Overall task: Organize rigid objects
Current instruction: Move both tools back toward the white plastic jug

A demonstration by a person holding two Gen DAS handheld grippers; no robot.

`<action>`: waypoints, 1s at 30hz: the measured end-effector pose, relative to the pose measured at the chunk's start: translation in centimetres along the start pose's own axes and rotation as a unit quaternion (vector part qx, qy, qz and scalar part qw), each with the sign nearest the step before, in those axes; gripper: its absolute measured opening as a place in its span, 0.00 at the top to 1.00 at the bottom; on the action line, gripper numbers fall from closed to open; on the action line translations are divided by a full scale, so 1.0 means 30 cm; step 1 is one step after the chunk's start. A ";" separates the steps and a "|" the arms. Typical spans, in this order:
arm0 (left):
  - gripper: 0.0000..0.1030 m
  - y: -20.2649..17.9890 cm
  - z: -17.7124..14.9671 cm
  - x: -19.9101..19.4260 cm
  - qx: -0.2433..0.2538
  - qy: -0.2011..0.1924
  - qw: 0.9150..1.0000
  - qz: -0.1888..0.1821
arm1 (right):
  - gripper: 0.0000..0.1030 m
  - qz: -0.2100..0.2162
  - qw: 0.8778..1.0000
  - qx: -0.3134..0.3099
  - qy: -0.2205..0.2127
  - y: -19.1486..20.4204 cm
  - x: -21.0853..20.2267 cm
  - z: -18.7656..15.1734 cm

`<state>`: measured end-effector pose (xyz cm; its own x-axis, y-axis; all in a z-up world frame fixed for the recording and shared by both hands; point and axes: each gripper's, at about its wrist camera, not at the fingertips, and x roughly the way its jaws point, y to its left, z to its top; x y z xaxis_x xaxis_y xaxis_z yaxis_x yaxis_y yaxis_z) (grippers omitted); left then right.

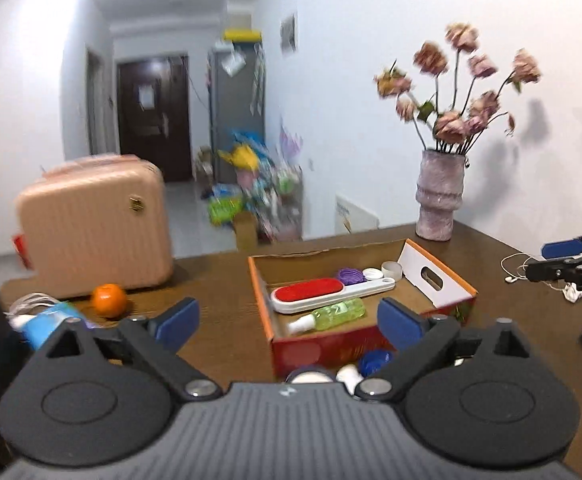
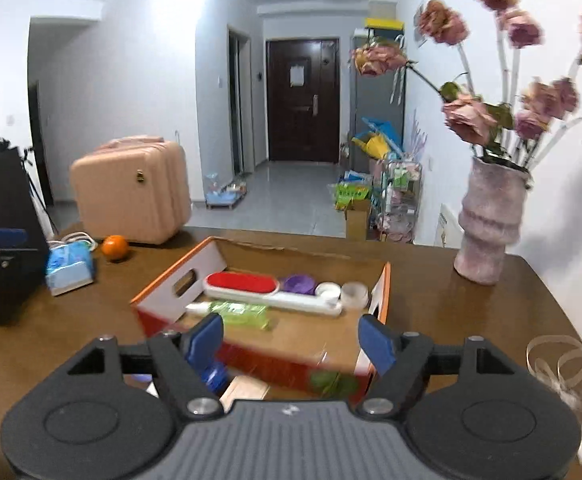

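Both grippers, left gripper (image 1: 287, 322) and right gripper (image 2: 293, 344), stand wide apart and empty before the orange-rimmed cardboard box (image 1: 260, 300) on the brown wooden table (image 1: 219, 320).

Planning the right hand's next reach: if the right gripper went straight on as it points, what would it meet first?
Probably the near red wall of the cardboard box; the open right gripper straddles it, though depth is unclear.
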<state>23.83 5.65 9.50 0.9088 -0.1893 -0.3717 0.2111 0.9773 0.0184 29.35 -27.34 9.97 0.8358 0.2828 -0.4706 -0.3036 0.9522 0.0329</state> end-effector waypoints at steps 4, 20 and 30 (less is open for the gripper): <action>0.01 -0.061 -0.153 -0.197 -0.002 -0.035 0.999 -0.002 | 0.26 -0.013 0.999 0.002 -0.036 0.105 -0.168 -0.178; 0.01 -0.215 -0.495 -0.366 -0.032 0.008 0.999 0.005 | 0.27 0.008 0.999 0.032 -0.013 0.285 -0.403 -0.650; 0.09 -0.249 -0.420 -0.090 -0.045 0.051 0.997 -0.044 | 0.41 0.011 0.998 0.061 0.015 0.206 -0.210 -0.590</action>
<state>15.27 0.07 -1.32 0.8466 -0.2679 -0.4599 0.2503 0.9630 -0.1001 14.09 -25.27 -2.47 0.8154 0.3016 -0.4940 -0.2622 0.9534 0.1493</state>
